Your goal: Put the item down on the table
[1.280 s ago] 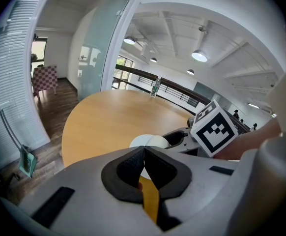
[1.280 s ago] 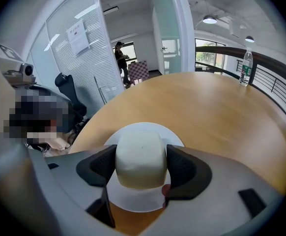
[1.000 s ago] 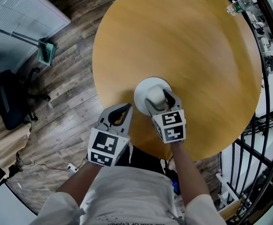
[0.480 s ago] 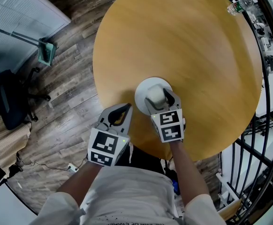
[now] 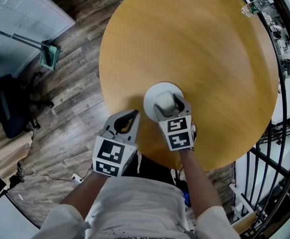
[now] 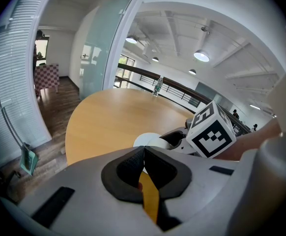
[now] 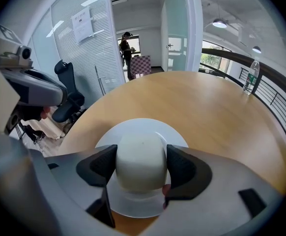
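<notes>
Overhead, in the head view, your right gripper [image 5: 170, 106] is clamped on the white cup [image 5: 164, 99], which sits over the middle of the white plate [image 5: 152, 92] near the close edge of the round wooden table [image 5: 195, 49]. Your left gripper [image 5: 133, 116] is closed and empty at the table's near rim, just left of the plate. Both marker cubes carry black-and-white square patterns only, with no legible text. A water bottle [image 5: 254, 5] stands at the far right rim; its label cannot be read. An office chair [image 5: 10, 108] and a green dustpan [image 5: 49, 54] stand on the plank floor to the left, well apart from the table. In the left gripper view, both jaws meet with nothing between them; the plate and the right gripper's cube lie ahead. In the right gripper view, both pads press the cup's sides above the plate; contact with the plate cannot be confirmed. A paper sheet [image 7: 82, 19] hangs on the blinds, its print too small to read, and a person [image 7: 126, 45] stands beyond.
</notes>
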The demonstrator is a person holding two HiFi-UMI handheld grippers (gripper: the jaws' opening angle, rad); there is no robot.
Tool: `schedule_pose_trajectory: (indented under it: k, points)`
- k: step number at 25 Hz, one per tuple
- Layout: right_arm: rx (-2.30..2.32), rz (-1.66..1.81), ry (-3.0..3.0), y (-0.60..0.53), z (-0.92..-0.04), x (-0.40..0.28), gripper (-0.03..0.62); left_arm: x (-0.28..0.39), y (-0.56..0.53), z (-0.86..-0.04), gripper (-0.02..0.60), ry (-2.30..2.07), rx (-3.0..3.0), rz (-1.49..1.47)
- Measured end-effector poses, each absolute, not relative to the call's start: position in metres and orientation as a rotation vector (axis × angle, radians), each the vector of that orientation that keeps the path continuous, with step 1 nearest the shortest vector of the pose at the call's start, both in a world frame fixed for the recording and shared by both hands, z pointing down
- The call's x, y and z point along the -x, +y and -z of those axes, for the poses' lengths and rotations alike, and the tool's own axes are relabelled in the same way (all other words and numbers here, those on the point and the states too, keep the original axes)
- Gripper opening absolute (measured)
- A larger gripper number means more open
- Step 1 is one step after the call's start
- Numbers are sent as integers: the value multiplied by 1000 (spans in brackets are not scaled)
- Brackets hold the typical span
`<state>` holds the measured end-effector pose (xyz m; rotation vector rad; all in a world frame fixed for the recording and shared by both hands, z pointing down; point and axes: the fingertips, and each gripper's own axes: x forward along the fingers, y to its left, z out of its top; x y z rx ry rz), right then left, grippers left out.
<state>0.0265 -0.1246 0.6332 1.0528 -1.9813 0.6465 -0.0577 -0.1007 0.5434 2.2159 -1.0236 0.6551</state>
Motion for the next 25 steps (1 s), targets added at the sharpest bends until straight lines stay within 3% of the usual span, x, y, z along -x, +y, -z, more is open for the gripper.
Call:
schedule_pose_trajectory:
  k: [25]
  points:
    - [-1067, -637, -2031, -125, -616, -28, 318, 65, -94, -538, 23, -1036, -2204, -658]
